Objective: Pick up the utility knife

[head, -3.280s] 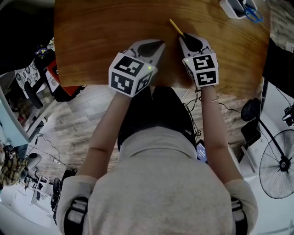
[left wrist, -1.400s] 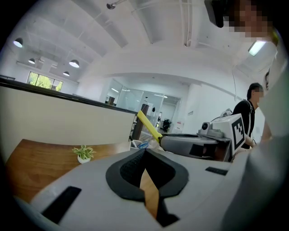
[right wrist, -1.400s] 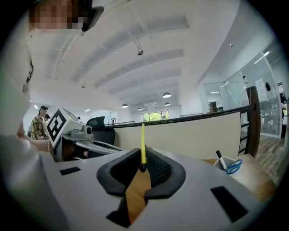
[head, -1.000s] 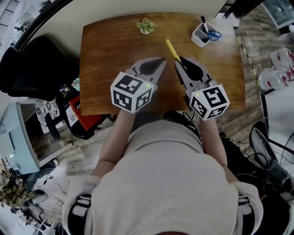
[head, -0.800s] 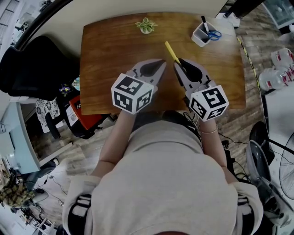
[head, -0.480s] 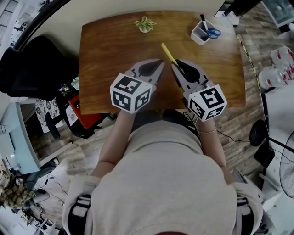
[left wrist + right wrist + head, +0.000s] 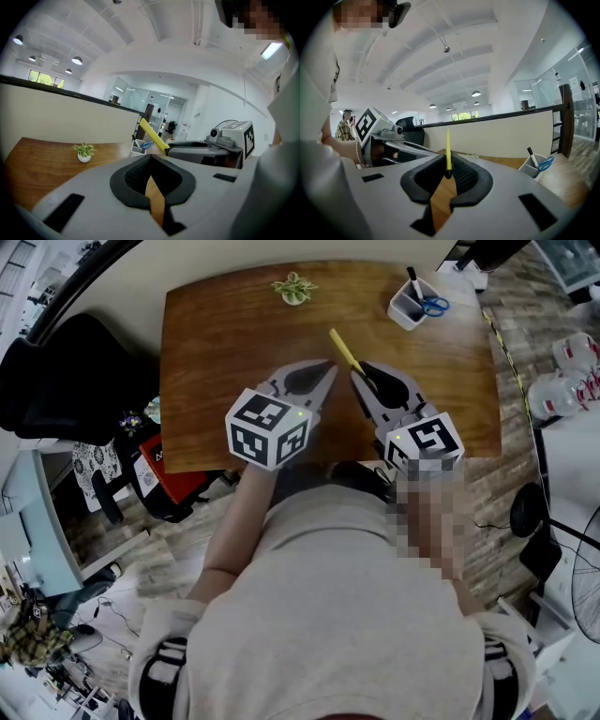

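Above the near half of the desk (image 7: 216, 362), the right gripper (image 7: 361, 379) is clamping the utility knife (image 7: 343, 348) by its tail.
Its jaws are pinching the knife's dark end, so the yellow body is pointing away toward the far edge. The knife seems to be hanging clear of the wood, though the head view is leaving that unsure. The left gripper (image 7: 326, 369) is hovering just beside it, jaws pressed together on nothing, lending no support. A small plant (image 7: 293, 287) and a pen pot (image 7: 411, 307) are sitting well apart at the back, blocking nothing.
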`<state>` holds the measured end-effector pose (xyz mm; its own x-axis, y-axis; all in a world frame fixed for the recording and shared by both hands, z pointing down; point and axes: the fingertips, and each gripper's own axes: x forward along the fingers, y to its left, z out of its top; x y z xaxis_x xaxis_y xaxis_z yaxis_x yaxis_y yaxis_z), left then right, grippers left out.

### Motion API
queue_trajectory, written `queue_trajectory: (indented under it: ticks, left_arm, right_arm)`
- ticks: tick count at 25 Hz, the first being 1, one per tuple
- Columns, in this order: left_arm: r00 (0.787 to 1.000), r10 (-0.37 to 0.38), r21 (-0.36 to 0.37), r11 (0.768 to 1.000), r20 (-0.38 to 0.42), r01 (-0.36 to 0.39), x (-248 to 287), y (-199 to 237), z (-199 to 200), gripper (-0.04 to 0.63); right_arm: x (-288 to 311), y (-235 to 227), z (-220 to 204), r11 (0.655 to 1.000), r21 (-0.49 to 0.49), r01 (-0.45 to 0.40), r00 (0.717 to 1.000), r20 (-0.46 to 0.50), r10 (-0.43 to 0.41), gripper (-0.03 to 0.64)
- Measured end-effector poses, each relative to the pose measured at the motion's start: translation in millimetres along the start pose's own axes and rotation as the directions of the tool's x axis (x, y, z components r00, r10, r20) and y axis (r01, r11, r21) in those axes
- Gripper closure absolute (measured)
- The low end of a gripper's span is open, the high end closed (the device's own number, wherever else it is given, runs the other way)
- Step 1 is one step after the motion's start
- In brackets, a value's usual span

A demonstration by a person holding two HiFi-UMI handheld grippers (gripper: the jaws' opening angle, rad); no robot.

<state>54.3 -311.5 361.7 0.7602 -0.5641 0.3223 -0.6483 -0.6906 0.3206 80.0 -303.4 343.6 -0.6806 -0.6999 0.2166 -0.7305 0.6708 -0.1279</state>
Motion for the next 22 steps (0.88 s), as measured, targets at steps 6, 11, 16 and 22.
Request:
queue_trajectory:
  ticks: [6,11,16,22]
  left_arm:
    - [1.0,0.0,-0.005,1.0,-0.002,0.0,1.8,1.5,-1.8,0.581]
    - [1.0,0.0,-0.006,1.0,0.0,0.0,1.0,3.0,-1.0,0.583]
    - [1.0,0.0,-0.004,1.0,-0.003,0.0,1.2,1.9,-0.6,0.583]
    - [1.0,-0.007,-0.003,1.0,-0.006,0.007,2.9,-0.7,-0.9,0.583]
  right_arm:
    - [0.1,-2.5,-0.3,1.0,-0.004,0.003,1.0,0.001,-0.003,0.557]
    - [1.6,-2.0,-1.1,1.0,-0.005,0.001,1.0,-0.004,-0.001,0.557]
    - [0.3,-2.8,-2.7,1.0,-0.011,0.002,1.0,-0.013,-0.002,0.557]
    - [-0.1,-4.1,-7.1,1.0,-0.005,0.002,1.0,-0.024,-0.003,0.557]
